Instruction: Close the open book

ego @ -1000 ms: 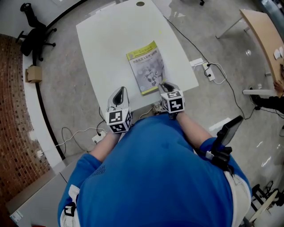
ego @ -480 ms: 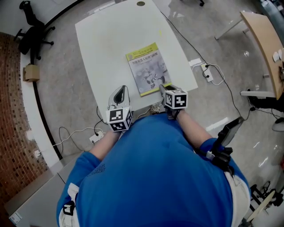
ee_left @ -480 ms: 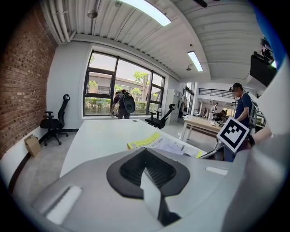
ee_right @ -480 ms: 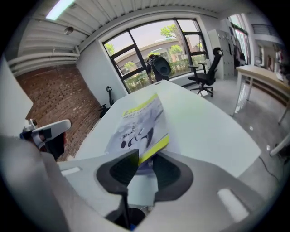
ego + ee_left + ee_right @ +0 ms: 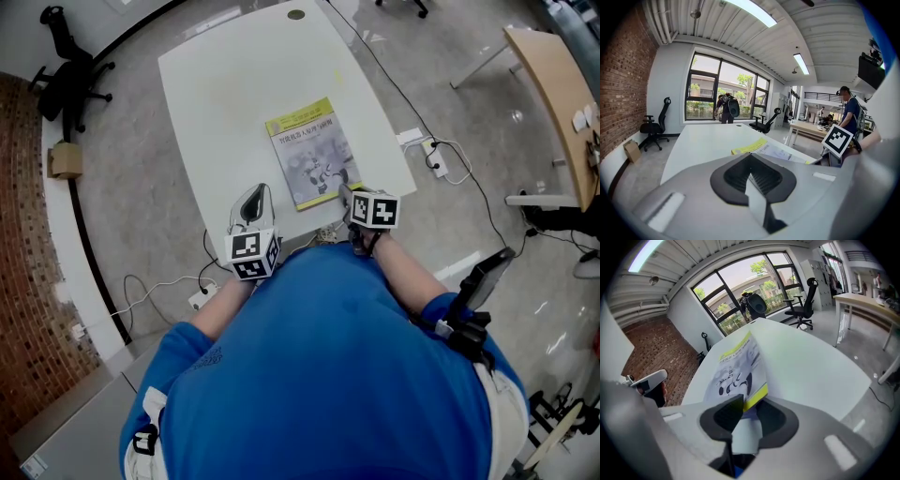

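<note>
Two grippers were low at the near edge of the white table (image 5: pixel 234 94). On it the book (image 5: pixel 312 152) lay flat and closed, cover up, toward the near right side, its near right corner close to the table's edge.

At that corner sat the right gripper (image 5: pixel 749 404), angled down along the cover. Its jaws had just been opening and stood partly apart with the yellow-striped corner between them. One pad was at the cover's edge and the other stood clear, so I judged there was no real hold. Off to the book's left and apart from it, the left gripper (image 5: pixel 251 200) had its jaws together with nothing in them.

Judgement: the closing looked done and only the withdrawal was left.

Risks noted:
- Pulling back with the corner between the pads could snag the cover and flip it open again.
- A drag toward the person could slide the book off the near edge.
- Lifting before the jaws widened could curl or crease the corner.
</note>
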Motion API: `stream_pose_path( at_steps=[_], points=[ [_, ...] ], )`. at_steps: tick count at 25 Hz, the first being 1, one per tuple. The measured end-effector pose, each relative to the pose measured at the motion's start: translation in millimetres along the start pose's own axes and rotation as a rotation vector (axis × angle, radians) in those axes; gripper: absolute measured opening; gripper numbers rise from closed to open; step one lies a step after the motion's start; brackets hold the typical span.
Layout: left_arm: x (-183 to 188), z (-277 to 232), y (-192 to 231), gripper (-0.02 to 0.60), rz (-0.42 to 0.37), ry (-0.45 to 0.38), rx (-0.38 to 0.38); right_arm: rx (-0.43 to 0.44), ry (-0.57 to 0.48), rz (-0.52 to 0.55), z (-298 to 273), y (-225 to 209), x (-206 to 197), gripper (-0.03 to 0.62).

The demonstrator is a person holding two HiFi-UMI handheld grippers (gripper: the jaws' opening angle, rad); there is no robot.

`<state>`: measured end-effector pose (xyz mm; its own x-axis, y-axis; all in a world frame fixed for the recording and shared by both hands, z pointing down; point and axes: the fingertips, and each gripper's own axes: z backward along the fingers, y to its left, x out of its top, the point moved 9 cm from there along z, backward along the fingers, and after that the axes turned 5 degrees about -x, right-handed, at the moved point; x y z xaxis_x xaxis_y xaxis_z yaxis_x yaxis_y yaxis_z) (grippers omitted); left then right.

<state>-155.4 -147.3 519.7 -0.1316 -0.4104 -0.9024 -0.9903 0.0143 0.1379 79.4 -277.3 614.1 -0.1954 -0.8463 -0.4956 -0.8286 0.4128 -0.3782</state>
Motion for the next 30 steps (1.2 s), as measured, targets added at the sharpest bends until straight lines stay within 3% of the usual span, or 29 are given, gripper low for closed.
stream_pose_path(
  at_steps=[8, 17, 30],
  points=[
    [-0.9, -0.1, -0.4, 0.006, -0.01, 0.003, -0.008, 0.037, -0.004, -0.122, 3.6, -9.3, -0.4, 0.092],
    [-4.6, 3.3, 1.4, 0.006, -0.013, 0.004, -0.006, 0.024, -0.022, -0.183, 10.6, -27.7, 1.7, 0.092],
    [0.3, 22.5, -2.0, 0.006, -0.011, -0.005, 0.005, -0.056, -0.029, -0.123, 33.9, -35.8, 2.9, 0.092]
  ],
)
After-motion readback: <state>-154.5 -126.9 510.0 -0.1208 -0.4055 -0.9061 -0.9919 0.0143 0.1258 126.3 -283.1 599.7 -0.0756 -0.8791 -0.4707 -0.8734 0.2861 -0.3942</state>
